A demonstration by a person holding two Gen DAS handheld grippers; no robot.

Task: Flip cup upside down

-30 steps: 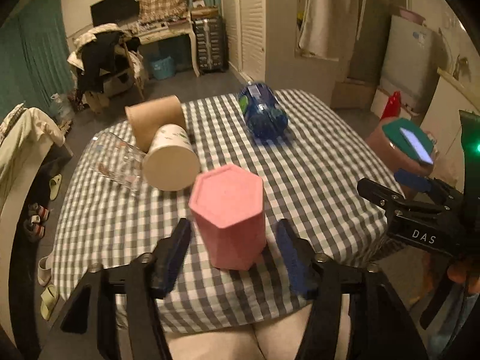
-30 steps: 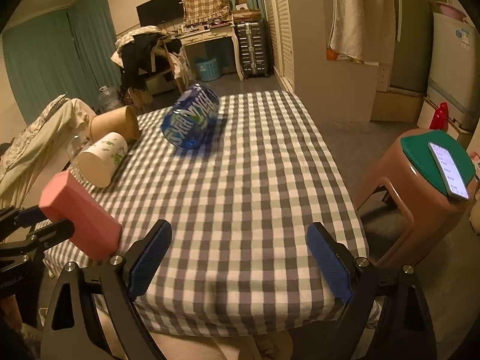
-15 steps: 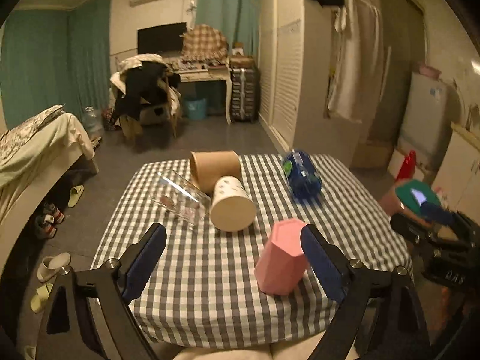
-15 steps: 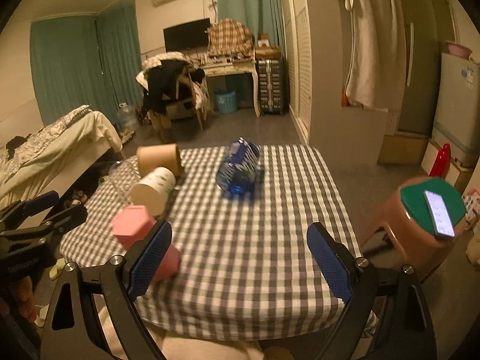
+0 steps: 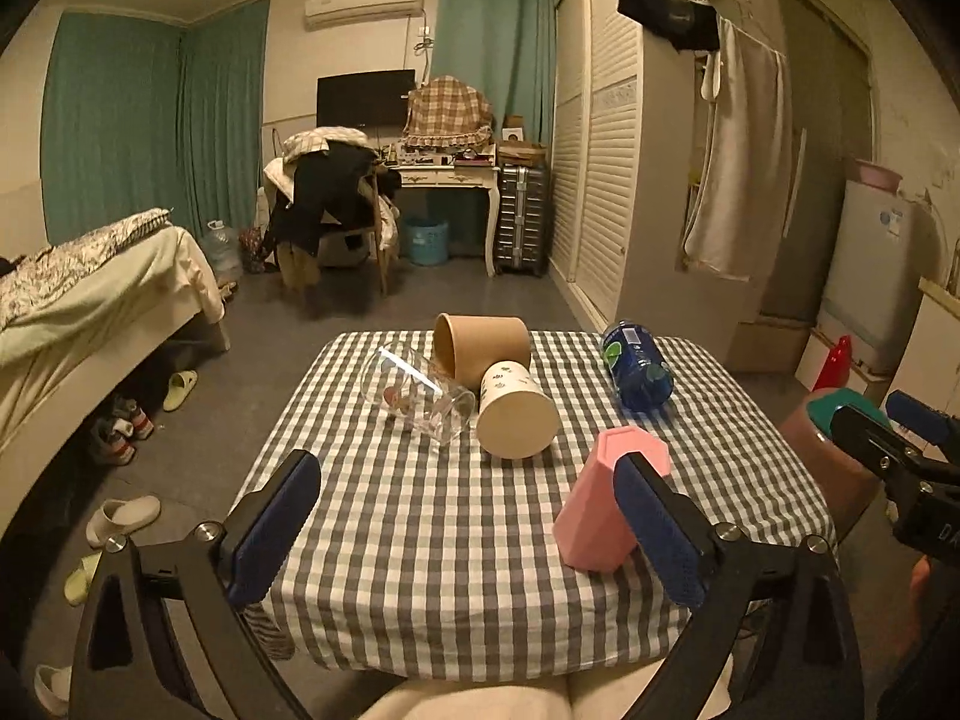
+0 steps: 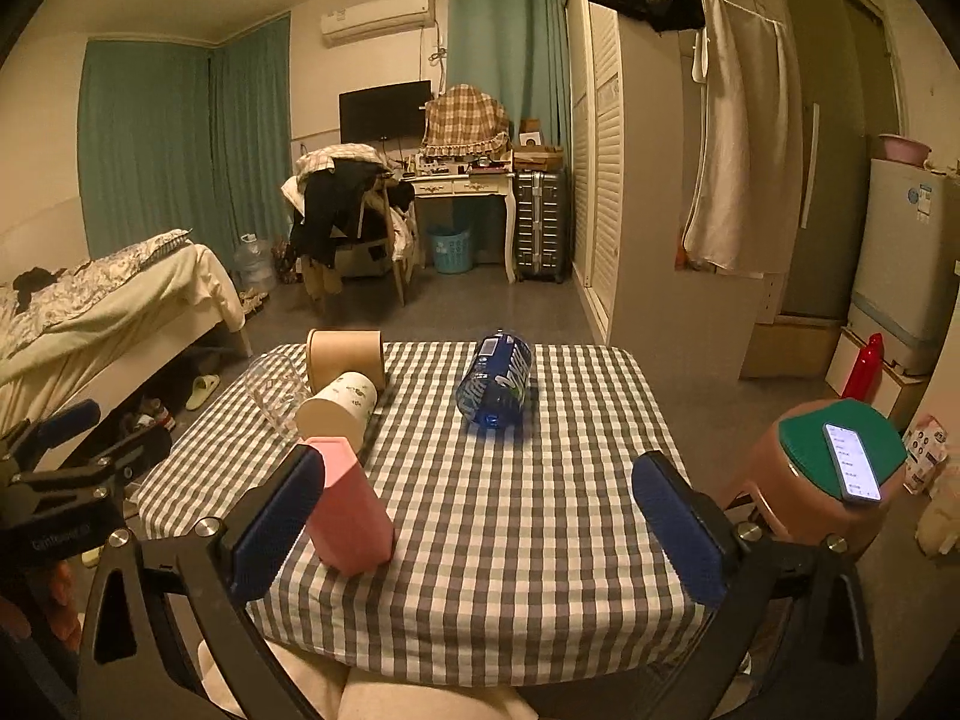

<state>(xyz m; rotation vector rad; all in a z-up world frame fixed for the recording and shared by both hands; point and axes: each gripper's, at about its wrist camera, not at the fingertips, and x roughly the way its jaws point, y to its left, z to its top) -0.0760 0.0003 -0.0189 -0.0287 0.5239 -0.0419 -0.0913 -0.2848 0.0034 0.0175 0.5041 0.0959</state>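
Observation:
A pink hexagonal cup (image 5: 600, 498) stands with its closed end up on the checked tablecloth (image 5: 450, 516) near the front right; it also shows in the right wrist view (image 6: 348, 510). My left gripper (image 5: 468, 528) is open and empty, pulled back above the table's front edge, its right finger partly hiding the cup. My right gripper (image 6: 480, 534) is open and empty, back from the front edge. Each gripper shows at the edge of the other's view.
A white paper cup (image 5: 516, 414), a brown paper cup (image 5: 480, 345), a clear glass (image 5: 420, 399) and a blue bottle (image 5: 639, 369) lie on their sides at the back of the table. A brown stool (image 6: 834, 480) with a phone stands to the right.
My left gripper opened, let go of the pink cup and drew back from it. The cup now stands on the table. My right gripper also drew back, still open.

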